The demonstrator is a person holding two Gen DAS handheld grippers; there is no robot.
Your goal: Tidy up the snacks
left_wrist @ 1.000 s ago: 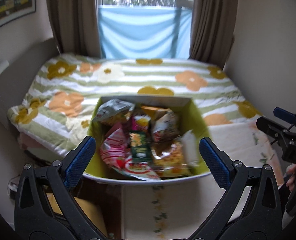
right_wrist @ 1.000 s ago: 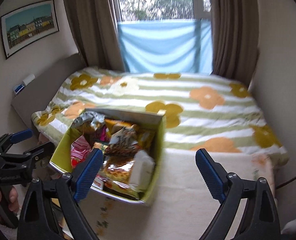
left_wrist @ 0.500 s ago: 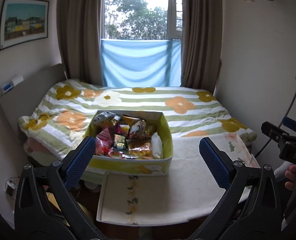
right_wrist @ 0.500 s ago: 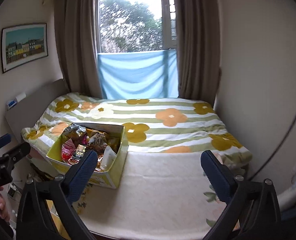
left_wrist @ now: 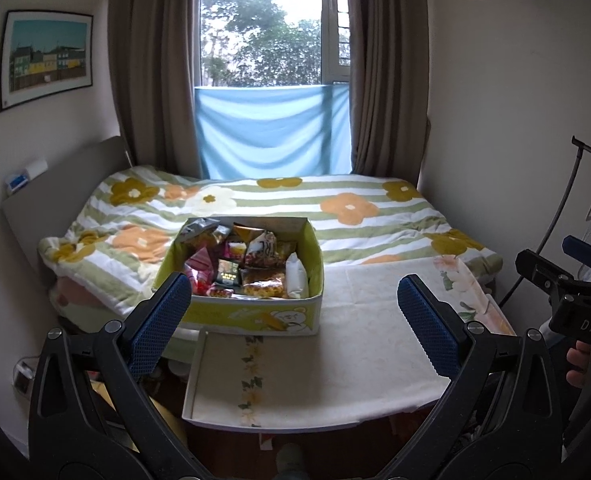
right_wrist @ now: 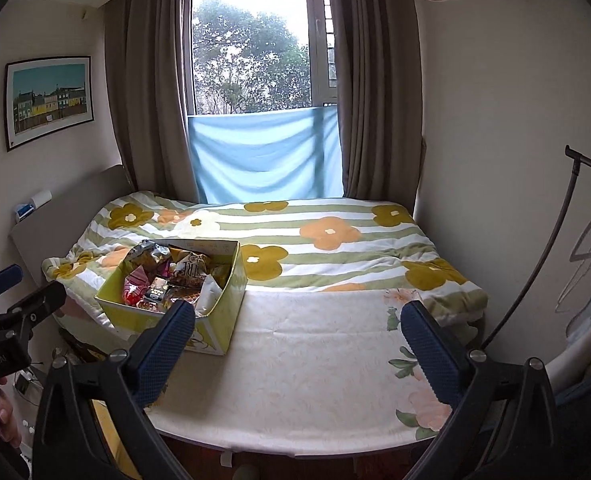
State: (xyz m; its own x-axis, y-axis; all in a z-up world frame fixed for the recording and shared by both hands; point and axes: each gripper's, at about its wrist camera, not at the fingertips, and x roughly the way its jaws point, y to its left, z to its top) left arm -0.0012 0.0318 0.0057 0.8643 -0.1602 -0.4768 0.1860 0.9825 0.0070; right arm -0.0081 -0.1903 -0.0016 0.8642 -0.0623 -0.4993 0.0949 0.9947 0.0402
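Note:
A yellow-green cardboard box (left_wrist: 255,316) full of several snack packets (left_wrist: 251,268) sits at the near left edge of the bed, partly on a cream cloth-covered table (left_wrist: 335,360). It also shows in the right wrist view (right_wrist: 215,320), left of centre. My left gripper (left_wrist: 295,320) is open and empty, held back from the box. My right gripper (right_wrist: 299,340) is open and empty, over the cream cloth to the right of the box. Each gripper shows at the edge of the other's view.
A bed with a green-striped flowered blanket (left_wrist: 295,208) fills the room up to the curtained window (left_wrist: 271,80). A headboard (left_wrist: 55,208) stands on the left. A clothes rack (right_wrist: 575,240) stands by the right wall.
Both grippers have pulled back and up from the box, so the whole bed and window now show. Both stay open and empty.

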